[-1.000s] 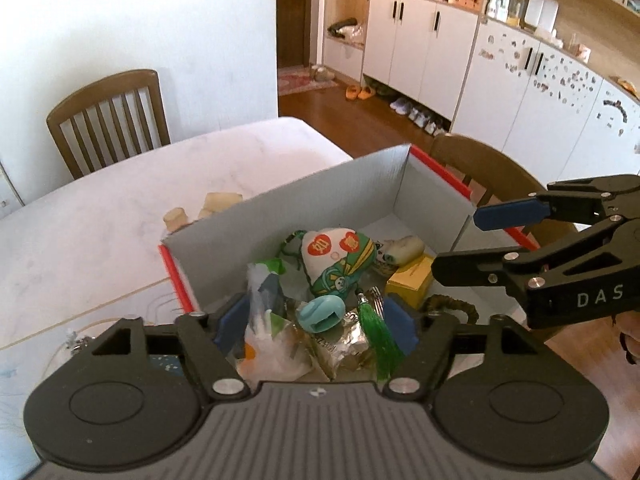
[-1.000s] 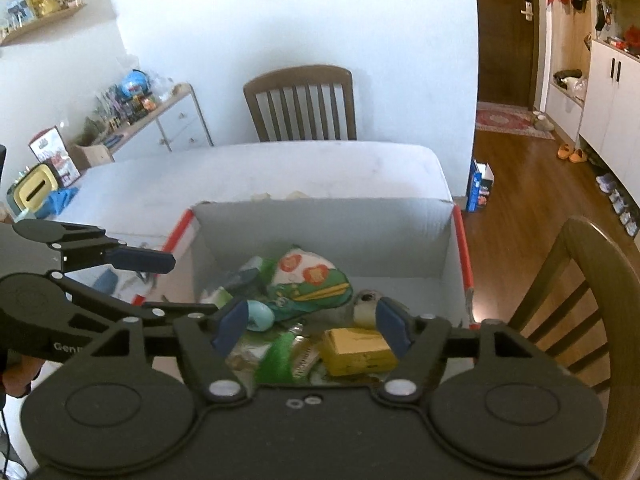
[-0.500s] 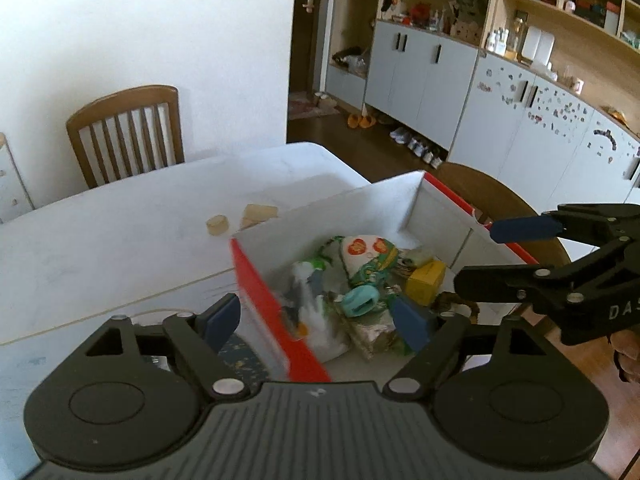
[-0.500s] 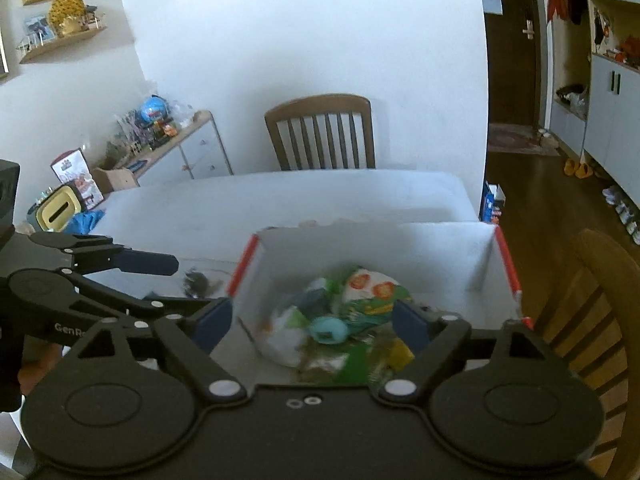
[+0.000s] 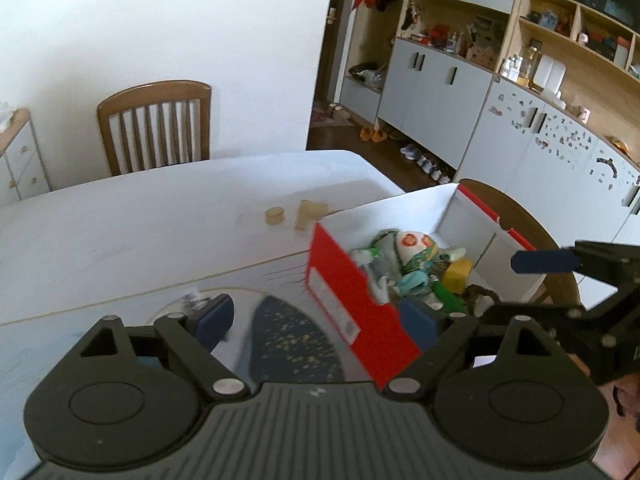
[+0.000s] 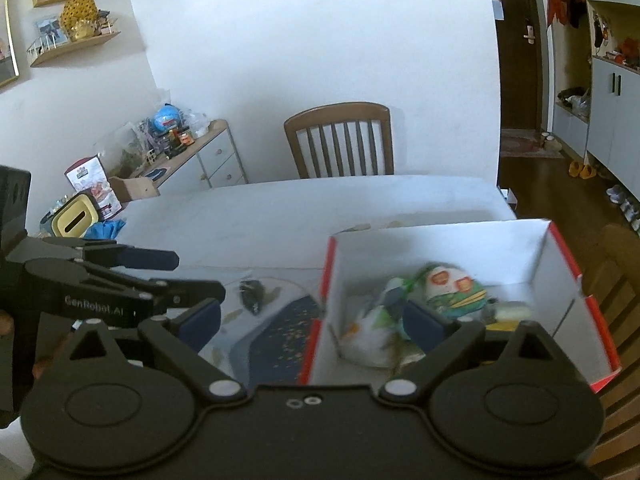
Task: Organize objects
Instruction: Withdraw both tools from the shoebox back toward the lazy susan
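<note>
A red-and-white cardboard box stands at the table's right edge, also in the right wrist view. It holds a green-and-white pouch, a yellow block, a white bag and other small items. My left gripper is open and empty, over the box's red near wall. My right gripper is open and empty, over the box's left wall. Each gripper shows in the other's view, the right gripper and the left gripper.
A clear mat with a dark blue patch lies left of the box, with a small dark object on it. Two beige pieces lie on the white table. Wooden chairs stand behind and at the right.
Both grippers have pulled back, up and to the left from over the box's contents. The box now sits to the right in both views, and the mat has come into sight.
</note>
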`<state>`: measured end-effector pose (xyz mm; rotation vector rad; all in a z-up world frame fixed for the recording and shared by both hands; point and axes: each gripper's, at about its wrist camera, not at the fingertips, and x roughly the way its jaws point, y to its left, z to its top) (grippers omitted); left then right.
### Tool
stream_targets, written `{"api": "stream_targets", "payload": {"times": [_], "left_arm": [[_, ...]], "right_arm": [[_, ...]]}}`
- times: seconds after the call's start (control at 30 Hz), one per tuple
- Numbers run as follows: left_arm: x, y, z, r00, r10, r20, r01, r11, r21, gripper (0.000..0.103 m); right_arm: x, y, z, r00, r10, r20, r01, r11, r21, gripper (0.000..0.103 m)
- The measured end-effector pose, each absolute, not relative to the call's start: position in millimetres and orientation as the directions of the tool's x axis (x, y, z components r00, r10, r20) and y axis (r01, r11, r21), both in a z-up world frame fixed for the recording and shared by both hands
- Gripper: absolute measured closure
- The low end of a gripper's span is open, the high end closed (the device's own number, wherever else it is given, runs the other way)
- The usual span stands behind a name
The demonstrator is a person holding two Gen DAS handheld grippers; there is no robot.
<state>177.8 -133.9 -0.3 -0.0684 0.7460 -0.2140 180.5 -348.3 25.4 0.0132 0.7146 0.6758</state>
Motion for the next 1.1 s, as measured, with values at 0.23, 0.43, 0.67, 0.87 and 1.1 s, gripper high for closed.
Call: {"api": "stream_targets", "payload": {"times": [0.23,0.43,0.67,0.87,1.1], "left_arm": [[165.9,-90.2,-2.7,0.727,-0.203,-0.656,0.143,0.979,-0.145,0.003],[158.8,-56.9,-6.5,0.746,-0.198,-0.636,0.124,0.979,-0.159,0.001],[155.2,-36.0,-18.1,0.758,-0.192,-0.623,0.132,0.981,-0.142,0.0],[150.0,-19.4,-38.4,0.745,-0.19,-0.64,0.139,0.982,-0.129,0.0],[144.2,-8.5,-65.8,0.736,-0.143,-0.662,0.119,0.99,-0.08,0.0]], "right_arm": [[162.0,-313.7,21.9,0.542,0.57,-0.618,-0.574,0.788,0.223,0.006],[150.9,-288.5,17.8,0.529,0.562,-0.636,-0.581,0.786,0.211,0.006],[143.0,-254.3,5.4,0.507,0.548,-0.665,-0.589,0.784,0.197,0.006],[151.3,-233.9,-0.2,0.507,0.53,-0.68,-0.589,0.789,0.176,0.006],[172.9,-214.8,-11.7,0.505,0.499,-0.704,-0.576,0.803,0.157,0.006]]}}
